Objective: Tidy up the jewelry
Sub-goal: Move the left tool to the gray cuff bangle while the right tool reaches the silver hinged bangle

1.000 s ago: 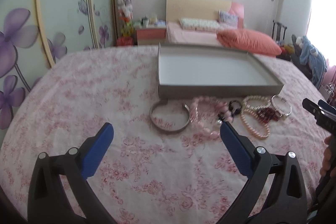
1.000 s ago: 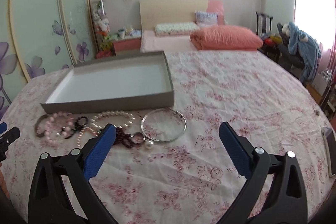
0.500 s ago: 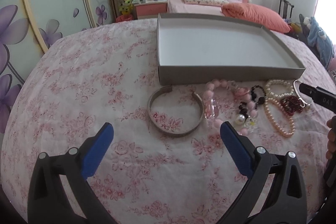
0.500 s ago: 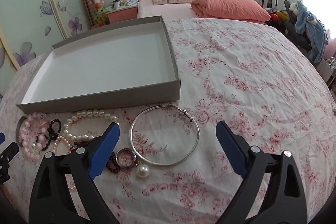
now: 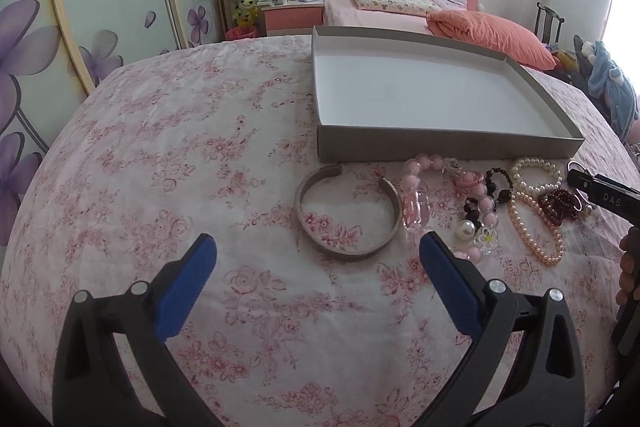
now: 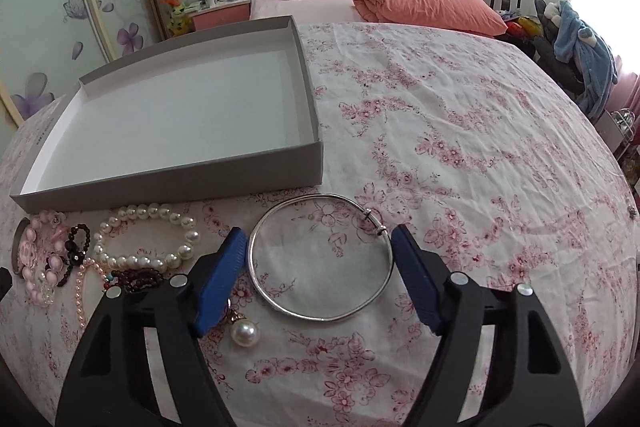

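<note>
Jewelry lies on a floral cloth in front of a shallow grey box (image 5: 440,147) (image 6: 180,183), which holds nothing. My left gripper (image 5: 316,247) is open, and a flat metal cuff (image 5: 394,203) lies just ahead, its near edge between the fingertips. My right gripper (image 6: 319,239) is closing, with a thin silver bangle (image 6: 320,319) flat between its blue pads. The pads stand close beside the ring, and no press shows. One of its fingers (image 5: 600,189) also enters the left wrist view at the right edge.
Between the two bangles lie a pink bead bracelet (image 5: 412,179), a white pearl bracelet (image 6: 148,213), a pink pearl strand (image 5: 532,227), dark red beads (image 5: 560,203) and a big pearl pendant (image 6: 245,334). Behind are a bed with an orange pillow (image 6: 432,7) and wardrobe doors at left.
Both grippers came forward and tipped down toward the jewelry. The right jaws narrowed around the silver bangle. The left jaws kept their width.
</note>
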The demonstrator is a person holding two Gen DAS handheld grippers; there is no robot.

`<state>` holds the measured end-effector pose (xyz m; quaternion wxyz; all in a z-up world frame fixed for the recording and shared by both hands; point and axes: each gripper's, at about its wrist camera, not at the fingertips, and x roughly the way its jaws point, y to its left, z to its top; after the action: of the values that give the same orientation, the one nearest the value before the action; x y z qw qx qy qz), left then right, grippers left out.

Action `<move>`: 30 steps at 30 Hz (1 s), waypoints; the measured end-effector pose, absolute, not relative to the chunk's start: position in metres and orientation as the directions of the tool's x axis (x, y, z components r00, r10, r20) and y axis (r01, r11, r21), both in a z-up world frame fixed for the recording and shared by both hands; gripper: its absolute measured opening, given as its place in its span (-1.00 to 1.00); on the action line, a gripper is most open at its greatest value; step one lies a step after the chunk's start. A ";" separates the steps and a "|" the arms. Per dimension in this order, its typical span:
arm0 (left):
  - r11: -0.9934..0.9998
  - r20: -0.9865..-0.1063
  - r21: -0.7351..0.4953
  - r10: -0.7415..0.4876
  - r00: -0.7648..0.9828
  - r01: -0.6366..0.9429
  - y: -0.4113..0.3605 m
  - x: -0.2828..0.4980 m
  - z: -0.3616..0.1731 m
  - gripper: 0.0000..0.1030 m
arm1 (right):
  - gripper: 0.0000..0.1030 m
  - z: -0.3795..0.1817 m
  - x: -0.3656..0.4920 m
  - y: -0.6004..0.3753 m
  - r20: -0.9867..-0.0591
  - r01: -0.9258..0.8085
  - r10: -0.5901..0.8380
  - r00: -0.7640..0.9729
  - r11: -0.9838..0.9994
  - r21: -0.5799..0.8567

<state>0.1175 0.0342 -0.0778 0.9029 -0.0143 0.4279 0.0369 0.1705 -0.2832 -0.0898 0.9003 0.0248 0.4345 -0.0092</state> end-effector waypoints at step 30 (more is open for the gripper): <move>0.999 -0.829 0.032 0.050 0.557 -0.043 0.022 0.165 -0.094 0.48 | 0.45 -0.091 0.172 -0.284 -0.782 0.039 0.004 0.623 0.999 0.036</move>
<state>0.1648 0.0216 -0.0942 0.8824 0.0037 0.4698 0.0266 0.1725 -0.2842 -0.0909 0.9004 0.0247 0.4342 -0.0098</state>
